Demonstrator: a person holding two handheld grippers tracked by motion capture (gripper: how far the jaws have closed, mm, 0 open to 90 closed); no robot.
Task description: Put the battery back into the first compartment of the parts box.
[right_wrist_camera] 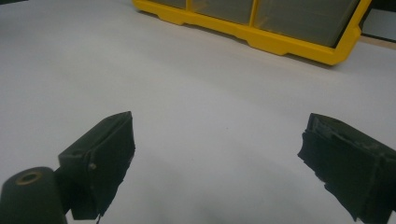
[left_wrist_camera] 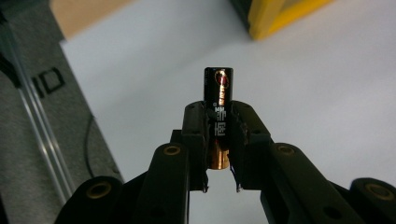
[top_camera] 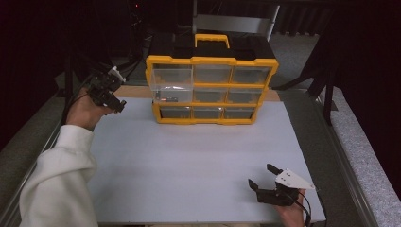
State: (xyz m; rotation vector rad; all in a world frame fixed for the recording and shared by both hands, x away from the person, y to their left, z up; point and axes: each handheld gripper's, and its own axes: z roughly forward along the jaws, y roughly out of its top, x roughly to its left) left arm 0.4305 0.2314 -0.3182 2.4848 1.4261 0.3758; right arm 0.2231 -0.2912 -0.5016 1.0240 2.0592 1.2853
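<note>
In the high view the left gripper [top_camera: 115, 105] sits at the far left edge of the white table sheet [top_camera: 189, 161], its load too small to make out there. The left gripper view settles it: the jaws are clamped on a black cylindrical battery with a copper-coloured end [left_wrist_camera: 218, 107], upright between the pads. The right gripper [top_camera: 263, 179] rests at the near right, jaws wide apart with nothing between them. The yellow plastic drawer cabinet with clear drawers [top_camera: 210, 90] stands at the far centre, its top-left drawer pulled out.
</note>
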